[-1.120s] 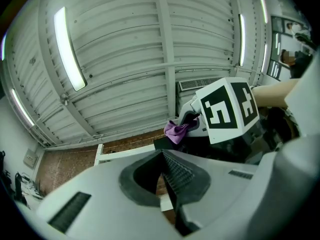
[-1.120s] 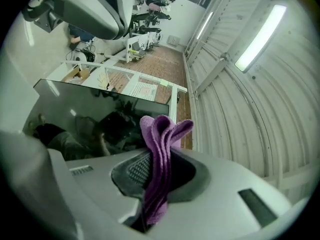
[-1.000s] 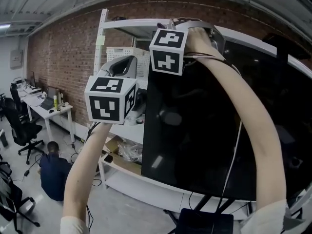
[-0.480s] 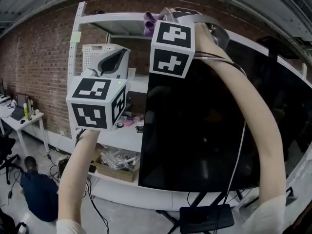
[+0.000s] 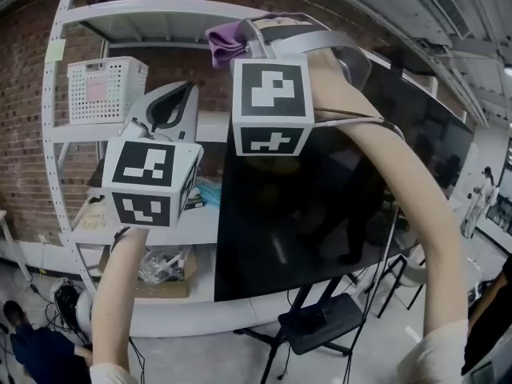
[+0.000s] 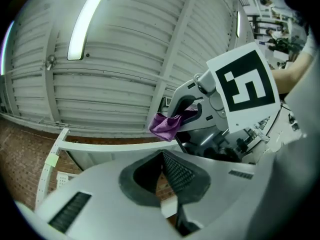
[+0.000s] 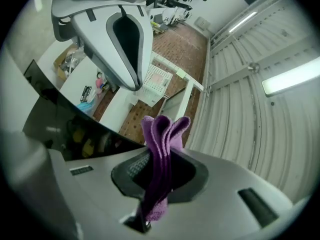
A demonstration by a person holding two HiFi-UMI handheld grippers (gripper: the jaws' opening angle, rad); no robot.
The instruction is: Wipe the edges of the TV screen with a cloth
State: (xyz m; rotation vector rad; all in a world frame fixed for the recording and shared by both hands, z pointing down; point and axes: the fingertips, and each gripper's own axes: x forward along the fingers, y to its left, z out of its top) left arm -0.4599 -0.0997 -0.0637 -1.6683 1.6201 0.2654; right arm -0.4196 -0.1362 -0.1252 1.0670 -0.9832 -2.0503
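behind black tv screen (image 5: 320,214), white shelving (image 5: 144,10) against brick wall (image 5: 24,94)

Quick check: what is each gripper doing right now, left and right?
Left gripper: closed, nothing between its jaws.
Right gripper: closed on the purple cloth.

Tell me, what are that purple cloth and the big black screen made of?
The purple cloth looks like soft, matte fabric, perhaps microfibre: it bends in limp, fuzzy folds. The TV screen looks like glossy glass or plastic: it mirrors the room.
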